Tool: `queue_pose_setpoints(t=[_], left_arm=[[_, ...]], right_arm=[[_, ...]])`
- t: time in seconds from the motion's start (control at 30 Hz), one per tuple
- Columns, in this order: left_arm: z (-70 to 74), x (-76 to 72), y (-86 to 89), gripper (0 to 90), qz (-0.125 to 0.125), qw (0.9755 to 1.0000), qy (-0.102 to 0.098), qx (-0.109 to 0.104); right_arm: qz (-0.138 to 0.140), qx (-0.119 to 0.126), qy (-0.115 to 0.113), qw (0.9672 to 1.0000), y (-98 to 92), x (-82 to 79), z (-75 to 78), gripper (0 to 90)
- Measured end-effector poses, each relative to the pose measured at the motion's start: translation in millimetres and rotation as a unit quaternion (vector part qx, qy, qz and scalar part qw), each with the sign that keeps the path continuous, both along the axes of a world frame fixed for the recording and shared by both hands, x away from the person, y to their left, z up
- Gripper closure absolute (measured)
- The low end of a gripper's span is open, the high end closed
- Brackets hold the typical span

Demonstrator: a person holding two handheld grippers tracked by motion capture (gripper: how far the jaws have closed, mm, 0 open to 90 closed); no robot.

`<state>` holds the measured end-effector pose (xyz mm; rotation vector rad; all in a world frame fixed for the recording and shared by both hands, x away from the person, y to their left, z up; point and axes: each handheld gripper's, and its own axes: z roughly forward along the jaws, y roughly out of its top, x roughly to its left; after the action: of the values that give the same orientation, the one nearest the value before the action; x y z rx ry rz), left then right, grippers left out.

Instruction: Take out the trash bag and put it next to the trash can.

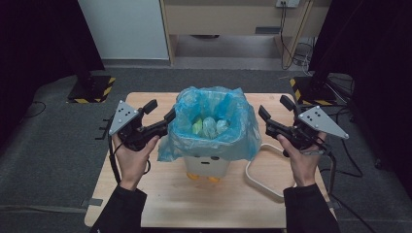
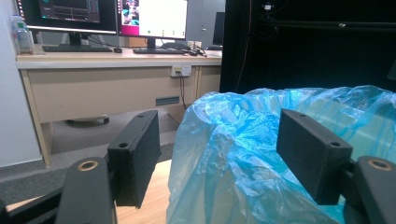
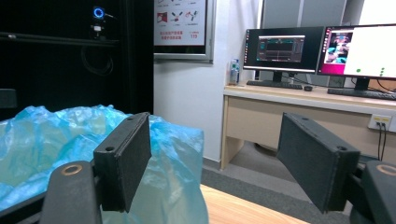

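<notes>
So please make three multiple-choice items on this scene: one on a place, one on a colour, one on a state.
1. Where does the white bin stand?
A. mid-table, between both claws
B. on the floor
C. at the table's far left corner

2. What colour is the bag lining it?
A. black
B. blue
C. red

3. How is the left claw?
A. shut on the bag
B. open, jaws apart
C. lying on the table

Answers:
1 A: the left claw and the right claw flank it.
2 B: blue plastic drapes over the rim.
3 B: the pads stand apart, not pressing the bag.
</notes>
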<state>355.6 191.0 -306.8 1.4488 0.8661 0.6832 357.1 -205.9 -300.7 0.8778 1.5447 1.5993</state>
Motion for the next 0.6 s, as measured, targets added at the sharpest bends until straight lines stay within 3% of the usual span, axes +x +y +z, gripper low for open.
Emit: queue_pose_setpoints(t=[0.6], left_arm=[[0.9,5.6,-13.0,37.6,-0.009,0.9998,0.004,0.017]], right_arm=[[0.049,0.002,0.007,0.9987,28.3,-0.4,3.1,25.6]])
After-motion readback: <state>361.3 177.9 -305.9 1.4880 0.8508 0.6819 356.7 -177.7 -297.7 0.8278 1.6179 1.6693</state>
